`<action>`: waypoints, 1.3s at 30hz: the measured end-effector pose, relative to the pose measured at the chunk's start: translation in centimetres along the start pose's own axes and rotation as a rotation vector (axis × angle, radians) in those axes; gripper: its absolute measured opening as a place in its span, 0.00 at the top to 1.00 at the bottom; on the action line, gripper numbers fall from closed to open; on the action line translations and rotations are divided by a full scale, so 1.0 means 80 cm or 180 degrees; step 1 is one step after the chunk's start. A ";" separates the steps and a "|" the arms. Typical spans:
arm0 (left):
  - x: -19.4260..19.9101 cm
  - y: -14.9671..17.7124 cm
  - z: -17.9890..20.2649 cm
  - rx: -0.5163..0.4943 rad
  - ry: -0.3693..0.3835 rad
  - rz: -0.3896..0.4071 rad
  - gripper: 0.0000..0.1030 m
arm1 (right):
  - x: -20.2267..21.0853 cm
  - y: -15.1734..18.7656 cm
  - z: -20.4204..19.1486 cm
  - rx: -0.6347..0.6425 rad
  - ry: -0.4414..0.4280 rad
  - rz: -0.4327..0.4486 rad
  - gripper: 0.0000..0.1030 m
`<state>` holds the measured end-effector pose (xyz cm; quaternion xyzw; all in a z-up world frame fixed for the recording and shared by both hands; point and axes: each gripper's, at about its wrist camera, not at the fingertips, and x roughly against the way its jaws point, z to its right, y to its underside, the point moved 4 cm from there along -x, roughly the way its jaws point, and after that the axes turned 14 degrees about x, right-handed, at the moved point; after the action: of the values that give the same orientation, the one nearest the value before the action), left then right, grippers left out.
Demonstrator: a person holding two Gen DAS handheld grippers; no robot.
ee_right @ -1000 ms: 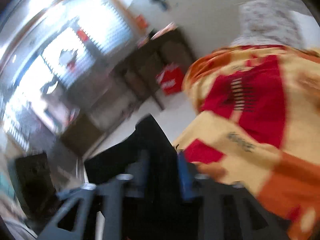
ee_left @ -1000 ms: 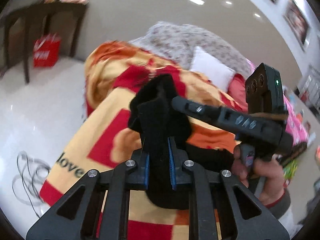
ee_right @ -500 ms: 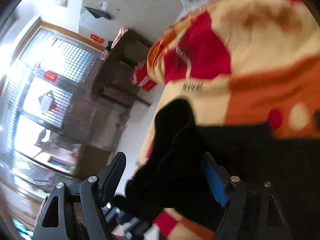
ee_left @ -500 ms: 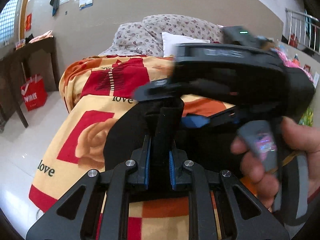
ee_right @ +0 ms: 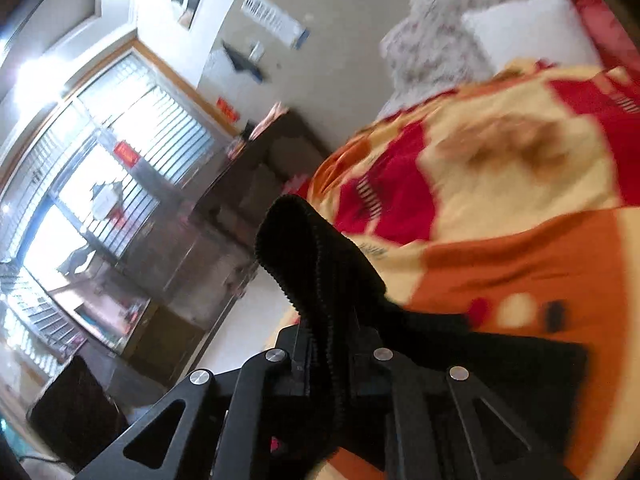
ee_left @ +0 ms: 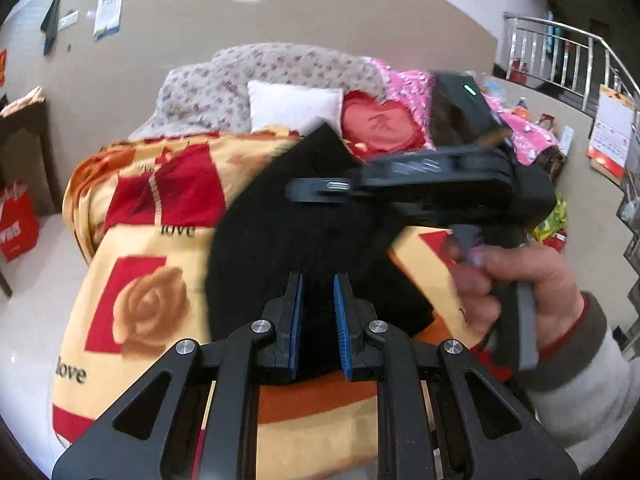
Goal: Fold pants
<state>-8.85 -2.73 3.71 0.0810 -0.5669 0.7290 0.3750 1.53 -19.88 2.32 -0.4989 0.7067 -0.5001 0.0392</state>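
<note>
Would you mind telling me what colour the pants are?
Plain black. The pants show best in the left wrist view, lying on the patterned blanket.

Pants on blanket, pillow behind.

blurred: right gripper | hidden: its fingers, behind black pants

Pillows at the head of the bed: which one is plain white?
The small square white pillow, leaning on the grey flowered pillow, left of the red heart cushion.
</note>
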 end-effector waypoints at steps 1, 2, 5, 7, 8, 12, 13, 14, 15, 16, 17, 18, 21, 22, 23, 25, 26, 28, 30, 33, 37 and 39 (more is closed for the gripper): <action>0.002 -0.003 0.000 -0.0002 0.0013 0.0005 0.86 | 0.016 0.002 0.012 -0.0035 0.0086 0.0008 0.89; -0.001 -0.008 -0.003 0.0023 0.0015 -0.0007 0.85 | 0.026 0.009 0.025 -0.0071 0.0170 -0.0016 0.89; -0.024 -0.014 -0.010 0.0053 -0.0191 -0.0087 0.85 | 0.029 0.049 0.063 -0.0221 0.0442 -0.0251 0.89; -0.053 -0.013 -0.013 0.0106 -0.0323 -0.0196 0.85 | 0.016 0.075 0.090 -0.0317 0.0667 -0.0517 0.86; -0.065 -0.011 -0.015 0.0139 -0.0360 -0.0267 0.85 | 0.010 0.081 0.099 -0.0358 0.0723 -0.0586 0.83; -0.110 -0.001 -0.021 0.0209 -0.0547 -0.0533 0.85 | 0.044 0.069 0.102 -0.0335 0.0921 -0.0329 0.72; -0.119 -0.001 -0.023 0.0208 -0.0606 -0.0568 0.85 | 0.055 0.062 0.097 -0.0207 0.1112 -0.0295 0.70; -0.123 -0.001 -0.022 0.0219 -0.0598 -0.0582 0.85 | 0.064 0.055 0.090 -0.0057 0.1262 -0.0284 0.70; -0.128 -0.001 -0.023 0.0231 -0.0593 -0.0593 0.85 | 0.068 0.050 0.082 0.0028 0.1274 -0.0268 0.70; -0.134 -0.002 -0.023 0.0244 -0.0622 -0.0609 0.85 | 0.069 0.046 0.076 0.0065 0.1215 -0.0249 0.70; -0.140 -0.002 -0.024 0.0252 -0.0647 -0.0624 0.85 | 0.067 0.044 0.069 0.0112 0.1111 -0.0232 0.70; -0.146 -0.001 -0.024 0.0253 -0.0668 -0.0650 0.85 | 0.060 0.042 0.057 0.0223 0.1071 -0.0249 0.70; -0.167 0.006 -0.023 0.0266 -0.0720 -0.0793 0.85 | 0.029 0.045 0.049 0.0481 0.1168 -0.0438 0.70; -0.173 0.008 -0.022 0.0271 -0.0720 -0.0824 0.85 | 0.017 0.052 0.056 0.0479 0.1246 -0.0585 0.70; -0.174 0.010 -0.021 0.0261 -0.0726 -0.0816 0.84 | 0.007 0.061 0.065 0.0458 0.1336 -0.0693 0.70; -0.181 0.009 -0.017 0.0176 -0.0722 -0.0775 0.84 | 0.005 0.073 0.082 0.0435 0.1488 -0.0811 0.70; -0.185 0.008 -0.015 0.0166 -0.0716 -0.0770 0.83 | 0.007 0.075 0.090 0.0381 0.1468 -0.0779 0.70; -0.191 0.003 -0.013 0.0167 -0.0718 -0.0761 0.82 | 0.015 0.071 0.100 0.0236 0.1376 -0.0702 0.70; -0.196 -0.002 -0.012 0.0156 -0.0712 -0.0767 0.82 | 0.027 0.063 0.101 0.0220 0.1434 -0.0637 0.70; -0.194 -0.003 -0.011 0.0205 -0.0670 -0.0799 0.82 | 0.051 0.054 0.083 0.0183 0.1247 -0.0456 0.70; -0.175 -0.001 -0.016 0.0299 -0.0574 -0.0841 0.82 | 0.055 0.056 0.034 0.0565 0.1041 -0.0507 0.70; -0.163 0.001 -0.020 0.0308 -0.0603 -0.0803 0.82 | 0.047 0.061 0.011 0.0807 0.0986 -0.0579 0.70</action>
<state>0.80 -7.26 -4.01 0.2379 -0.5493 0.6916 0.4042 -3.12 -23.27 -0.06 -0.4689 0.5878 -0.6571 -0.0528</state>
